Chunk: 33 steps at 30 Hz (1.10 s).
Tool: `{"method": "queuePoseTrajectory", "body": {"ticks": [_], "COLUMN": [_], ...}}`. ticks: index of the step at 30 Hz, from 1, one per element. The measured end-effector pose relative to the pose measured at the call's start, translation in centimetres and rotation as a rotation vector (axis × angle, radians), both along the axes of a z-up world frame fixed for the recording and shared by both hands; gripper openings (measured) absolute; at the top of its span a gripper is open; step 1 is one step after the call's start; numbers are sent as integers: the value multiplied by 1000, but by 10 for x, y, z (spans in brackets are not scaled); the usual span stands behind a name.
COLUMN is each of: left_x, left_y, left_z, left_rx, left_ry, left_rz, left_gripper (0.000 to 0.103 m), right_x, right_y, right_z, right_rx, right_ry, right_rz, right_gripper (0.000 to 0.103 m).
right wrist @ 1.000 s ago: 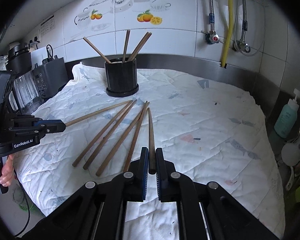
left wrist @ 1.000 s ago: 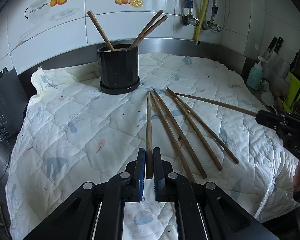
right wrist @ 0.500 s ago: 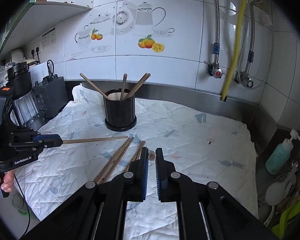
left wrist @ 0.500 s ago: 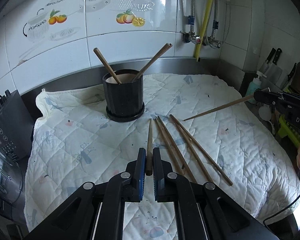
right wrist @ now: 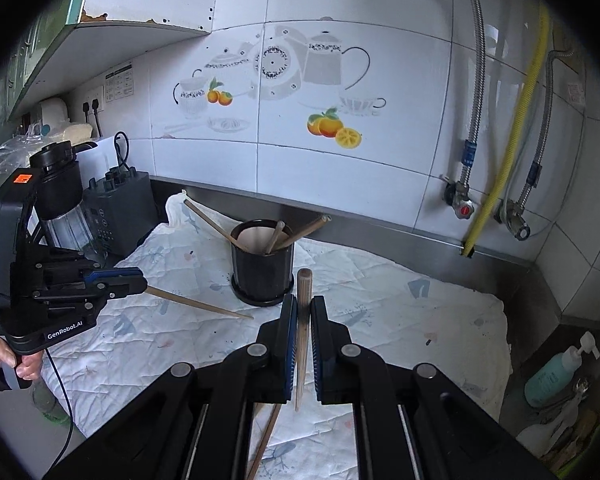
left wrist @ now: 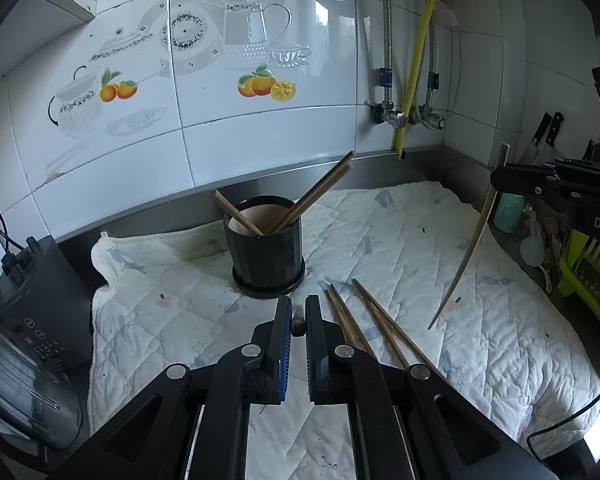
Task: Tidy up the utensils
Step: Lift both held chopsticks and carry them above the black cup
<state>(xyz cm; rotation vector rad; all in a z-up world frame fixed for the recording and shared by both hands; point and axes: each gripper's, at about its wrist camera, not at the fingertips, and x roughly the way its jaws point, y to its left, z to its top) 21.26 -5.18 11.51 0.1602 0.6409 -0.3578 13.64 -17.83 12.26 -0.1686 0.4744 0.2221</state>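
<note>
In left tool, chopstick foreshortened.

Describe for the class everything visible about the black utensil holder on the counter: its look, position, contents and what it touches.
The black utensil holder is a dark, glossy, faceted cylinder that looks ceramic or plastic, with a wider saucer-like foot. It stands upright on the white quilted cloth near the tiled back wall. Its inside looks pale tan. Several brown wooden chopsticks lean out of it in different directions, resting on the rim. Neither gripper touches it; more chopsticks lie loose on the cloth before it.
</note>
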Motion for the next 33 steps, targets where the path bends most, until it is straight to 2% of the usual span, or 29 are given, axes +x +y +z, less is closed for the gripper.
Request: {"method": "queuePoseTrajectory", "body": {"ticks": [11,15,23,28,33], "left_x": [6,7,24,42,68], "left_y": [-1,-2,-1,6,19], "left_z": [61,95,155,177,182], "left_rx": [-41,-74,-113,-136,-164], "left_ry": [-80,-148,-273,-343,-371], "left_rz": [-32,-38,-17,13,45], "left_gripper": [6,6,6,6,6], "right_x": [11,17,33,48,67], "right_y": [27,36,38,38,39], "right_z": [46,60,83,91,93], "right_rx": [19,40,145,183,200], "right_ry": [-79,-110,-158,-173,-193], "right_rz": [79,101,122,113,94], "right_gripper": [9,9,9,9,9]}}
